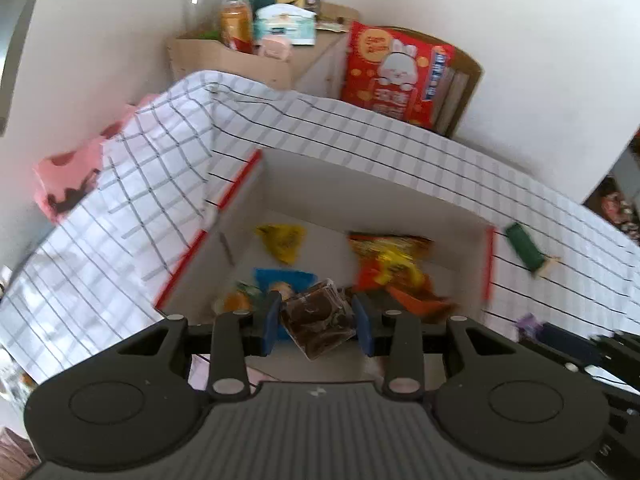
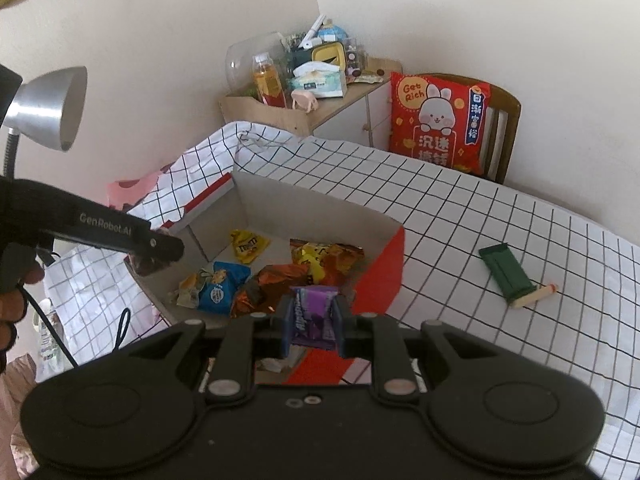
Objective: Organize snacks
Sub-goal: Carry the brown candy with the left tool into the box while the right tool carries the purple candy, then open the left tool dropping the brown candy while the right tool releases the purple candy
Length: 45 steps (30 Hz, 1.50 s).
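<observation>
Broadly, a table under a white checked cloth fills both views, pushed against a wall; it serves as the sorting surface.

An open cardboard box with red-edged flaps sits on the cloth. It reads as the collecting bin for the snacks: a yellow candy bag, a blue packet and a crumpled orange wrapper already lie loose on its floor.

A green bar lies flat on the cloth, well apart from the box on its right, touching a small tan stick. Judged as not yet gathered.

Left gripper is tilted down over the near edge of the box. Its blue fingers are partly closed and clamp a clear-wrapped dark brown cake between them. The wrapper sits skewed, one corner hanging low. Held above the box interior, likely so it can drop among the other packets.

Right gripper points toward the box from its near right corner. Fingers are nearly together, pinching a small purple packet upright by its sides. The packet is over the near wall, not yet clearly above the floor.

In the right wrist view the left gripper's black arm reaches across the far left corner of the box, a hand gripping its handle.
</observation>
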Tool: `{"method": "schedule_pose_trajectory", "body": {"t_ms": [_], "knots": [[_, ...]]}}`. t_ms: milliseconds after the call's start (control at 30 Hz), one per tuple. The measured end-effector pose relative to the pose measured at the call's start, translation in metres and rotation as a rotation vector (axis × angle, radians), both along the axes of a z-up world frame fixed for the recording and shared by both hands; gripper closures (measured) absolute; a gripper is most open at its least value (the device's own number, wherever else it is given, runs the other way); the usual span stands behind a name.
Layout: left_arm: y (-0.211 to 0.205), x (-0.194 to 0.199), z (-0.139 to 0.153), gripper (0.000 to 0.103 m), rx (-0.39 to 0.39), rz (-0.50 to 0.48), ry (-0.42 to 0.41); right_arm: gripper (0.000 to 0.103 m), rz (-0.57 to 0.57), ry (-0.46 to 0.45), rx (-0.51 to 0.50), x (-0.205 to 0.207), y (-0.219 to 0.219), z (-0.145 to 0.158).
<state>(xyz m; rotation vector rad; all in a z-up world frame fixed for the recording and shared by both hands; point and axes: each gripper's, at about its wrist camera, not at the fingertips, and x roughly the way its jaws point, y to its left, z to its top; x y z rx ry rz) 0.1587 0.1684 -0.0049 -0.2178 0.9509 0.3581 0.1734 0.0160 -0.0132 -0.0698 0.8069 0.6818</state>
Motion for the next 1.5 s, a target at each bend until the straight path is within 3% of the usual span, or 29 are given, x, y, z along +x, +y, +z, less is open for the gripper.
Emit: {"method": "schedule_pose_trajectory", "body": {"t_ms": [400,867,1400,1500], "knots": [[0.038,0.032,-0.048,0.065,0.039,-0.001,0.09,0.084,0.036,0.044,-0.121,0.003,0.052,-0.036],[0.032,0.043,-0.093,0.065,0.021,-0.037,0.16,0.084,0.022,0.072,-0.18,0.01,0.067,-0.055],[0.018,0.033,-0.096,0.065,0.017,-0.071,0.14,0.077,0.002,0.084,-0.168,0.008,0.065,-0.058],[0.016,0.029,-0.091,0.06,0.016,-0.077,0.122,0.075,-0.007,0.093,-0.153,0.008,0.063,-0.057]]}}
